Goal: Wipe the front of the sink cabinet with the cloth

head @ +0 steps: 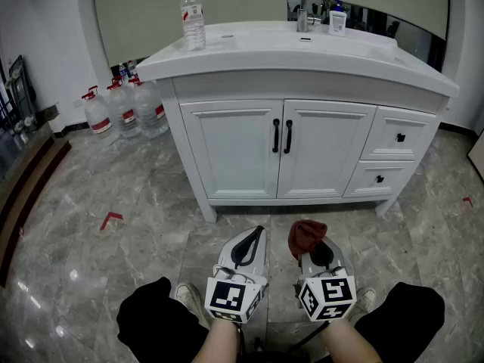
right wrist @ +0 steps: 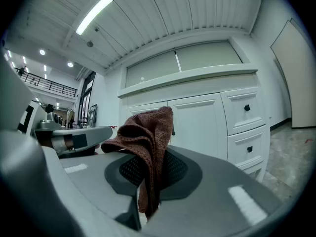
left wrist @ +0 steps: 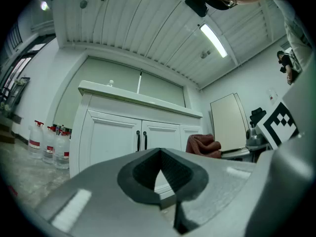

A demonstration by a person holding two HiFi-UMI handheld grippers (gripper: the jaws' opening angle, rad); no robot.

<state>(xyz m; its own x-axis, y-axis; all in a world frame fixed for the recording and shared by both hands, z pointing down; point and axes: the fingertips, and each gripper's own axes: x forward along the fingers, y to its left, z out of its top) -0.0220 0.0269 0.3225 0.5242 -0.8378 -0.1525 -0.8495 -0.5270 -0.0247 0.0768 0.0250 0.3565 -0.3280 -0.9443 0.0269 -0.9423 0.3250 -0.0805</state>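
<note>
So wiping hasn't started as far as I can tell, this looks like the approach step. The right gripper (right wrist: pixel 147 184) has its jaws clamped on the cloth (right wrist: pixel 146 132), a reddish-brown bunch that sticks up above the jaws and hangs a bit below them. The left gripper (head: pixel 255 237) has its jaws pressed together with nothing in them. Both are held low over the floor (head: pixel 151 203), side by side, in front of the middle of the cabinet (head: pixel 325 78) and well apart from it, so the cloth isn't touching any panel. My guess for the next move: bring the right gripper forward and up until the cloth lies flat on a door, probably a top corner, then sweep across. The bunch is pretty wadded, so it'll need some pressure to spread, and the handles will snag it if you drag straight over them. The left one has no obvious job here, I'd just keep it out of the way. Count: one cloth, one cabinet, two doors (head: pixel 234 153) with two black bar handles (head: pixel 276 135) at the centre seam, and two drawers (head: pixel 393 153) stacked at the right end, one knob each. On top there's one water bottle (head: pixel 193 17) near the left back corner, one faucet (head: pixel 304 10) and one small bottle (head: pixel 337 21) beside it. On the floor off the cabinet's left end there are at least three jugs (head: pixel 125 112), maybe a fourth behind, can't tell.
</note>
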